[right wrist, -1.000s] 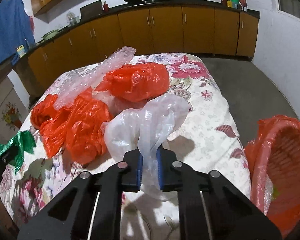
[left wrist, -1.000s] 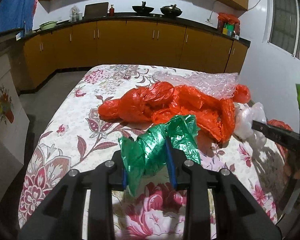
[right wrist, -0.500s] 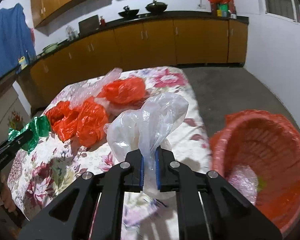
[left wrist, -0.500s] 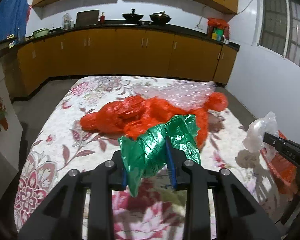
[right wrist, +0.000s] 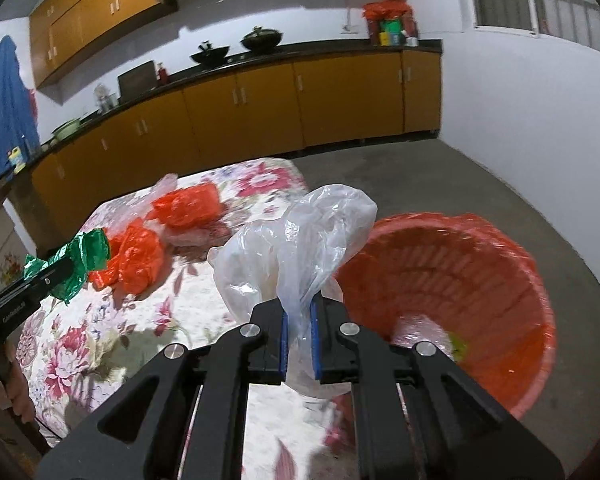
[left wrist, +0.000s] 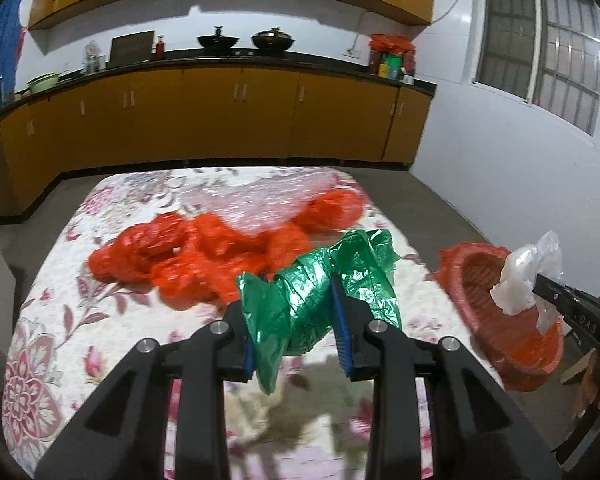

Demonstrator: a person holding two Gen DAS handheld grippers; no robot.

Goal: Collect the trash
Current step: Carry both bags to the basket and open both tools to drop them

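Because the red basket (right wrist: 452, 304) lined with a red bag stands on the floor just beside the table (left wrist: 60, 320), the right gripper (right wrist: 300, 334), clamped on a clear bag (right wrist: 296, 248), hangs at its rim, while the left gripper (left wrist: 296, 332), clamped on a green bag (left wrist: 320, 292), waits over the table near the red bags (left wrist: 204, 256).

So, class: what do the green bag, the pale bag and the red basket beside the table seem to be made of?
Green bag: thin plastic film, glossy; it crinkles and catches highlights.
Pale bag: thin translucent plastic, softly shiny; the background shows faintly through its folds.
Red basket: probably rigid moulded plastic with a ribbed wall, seemingly lined with thin red film at the rim.
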